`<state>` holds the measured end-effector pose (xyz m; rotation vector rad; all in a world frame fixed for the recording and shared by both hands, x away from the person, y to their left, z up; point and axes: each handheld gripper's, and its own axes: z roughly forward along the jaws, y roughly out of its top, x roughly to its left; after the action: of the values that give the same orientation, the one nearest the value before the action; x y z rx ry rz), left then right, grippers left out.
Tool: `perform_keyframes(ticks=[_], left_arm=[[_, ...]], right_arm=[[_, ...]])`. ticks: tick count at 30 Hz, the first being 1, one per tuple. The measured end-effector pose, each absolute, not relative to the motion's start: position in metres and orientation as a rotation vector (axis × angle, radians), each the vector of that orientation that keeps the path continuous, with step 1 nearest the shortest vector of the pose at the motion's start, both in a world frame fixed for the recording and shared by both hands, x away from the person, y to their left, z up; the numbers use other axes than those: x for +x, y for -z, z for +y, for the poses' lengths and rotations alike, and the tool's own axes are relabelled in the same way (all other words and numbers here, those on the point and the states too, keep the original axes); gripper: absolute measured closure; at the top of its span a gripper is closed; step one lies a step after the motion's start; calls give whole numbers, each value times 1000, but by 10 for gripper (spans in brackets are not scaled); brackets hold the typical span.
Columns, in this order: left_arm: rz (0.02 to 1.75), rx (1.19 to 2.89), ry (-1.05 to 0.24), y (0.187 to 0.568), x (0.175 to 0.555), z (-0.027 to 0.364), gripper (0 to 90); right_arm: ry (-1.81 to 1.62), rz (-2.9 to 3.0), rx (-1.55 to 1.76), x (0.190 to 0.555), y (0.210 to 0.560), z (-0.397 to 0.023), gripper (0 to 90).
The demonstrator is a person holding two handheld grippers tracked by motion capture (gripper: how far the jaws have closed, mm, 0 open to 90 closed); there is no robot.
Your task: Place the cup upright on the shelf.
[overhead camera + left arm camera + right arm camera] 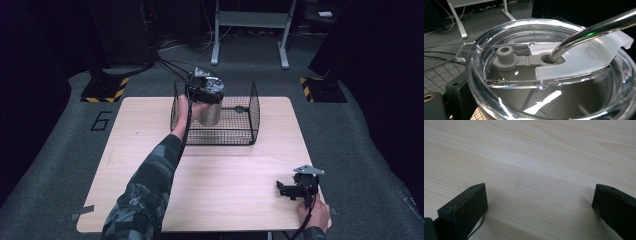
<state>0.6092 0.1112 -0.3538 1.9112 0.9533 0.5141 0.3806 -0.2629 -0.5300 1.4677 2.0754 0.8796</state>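
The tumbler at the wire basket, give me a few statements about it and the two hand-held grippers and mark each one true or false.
1. The left hand-held gripper holds the steel tumbler over the wire basket. True.
2. The tumbler has no lid. False: a clear lid covers it.
3. A metal straw passes through a hole in the lid. True.
4. The right hand-held gripper grips a cup. False: its jaws stand open over the bare wooden table.
5. The basket sits on the floor. False: it stands at the far edge of the table.
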Motion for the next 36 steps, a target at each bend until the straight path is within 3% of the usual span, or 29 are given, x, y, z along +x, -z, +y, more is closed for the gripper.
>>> perform_keyframes(ticks=[36], left_arm=[[1043,1945,-453,401,625,92,37]], right_arm=[[-882,2067,1469,381,530,-262,0]])
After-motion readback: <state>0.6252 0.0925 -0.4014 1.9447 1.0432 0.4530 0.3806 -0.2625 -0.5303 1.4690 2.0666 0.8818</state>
